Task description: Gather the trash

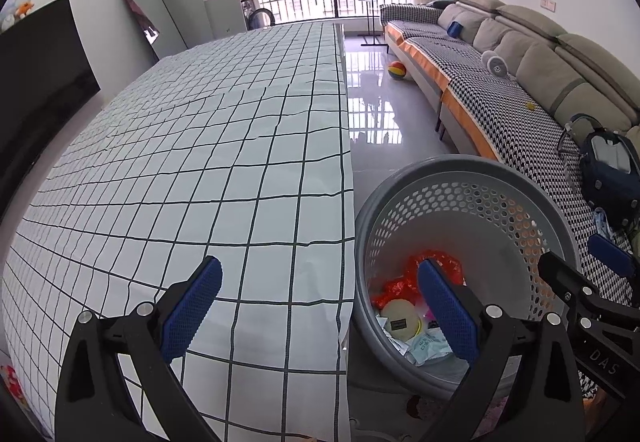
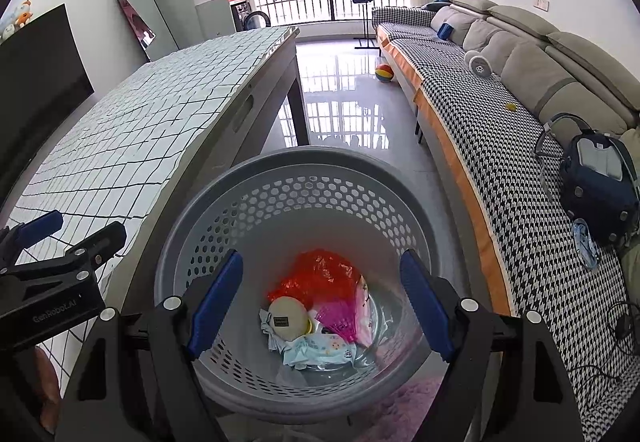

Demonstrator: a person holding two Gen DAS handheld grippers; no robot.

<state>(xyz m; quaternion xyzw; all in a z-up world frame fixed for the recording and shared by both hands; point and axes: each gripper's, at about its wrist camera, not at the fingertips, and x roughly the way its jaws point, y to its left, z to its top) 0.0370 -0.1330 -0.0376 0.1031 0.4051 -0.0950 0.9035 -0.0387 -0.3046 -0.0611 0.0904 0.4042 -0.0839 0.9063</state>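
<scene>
A grey perforated trash basket (image 2: 304, 170) stands on the floor beside the table; it also shows in the left wrist view (image 1: 460, 170). Inside lie a red plastic bag (image 2: 316, 274), a round cream lid (image 2: 286, 316), a pink wrapper (image 2: 340, 316) and a pale blue wipes pack (image 2: 324, 348). My right gripper (image 2: 322, 300) is open and empty, hovering over the basket's mouth. My left gripper (image 1: 320, 308) is open and empty, straddling the table's right edge and the basket's rim. The right gripper's fingers (image 1: 560, 270) show at the right of the left wrist view.
A table with a white checked cloth (image 1: 200, 170) fills the left. A long sofa with a houndstooth cover (image 2: 500, 146) runs along the right, with a navy bag (image 2: 600, 178) on it. A coloured ball (image 2: 384, 73) lies on the glossy floor. A TV (image 1: 36, 82) stands at far left.
</scene>
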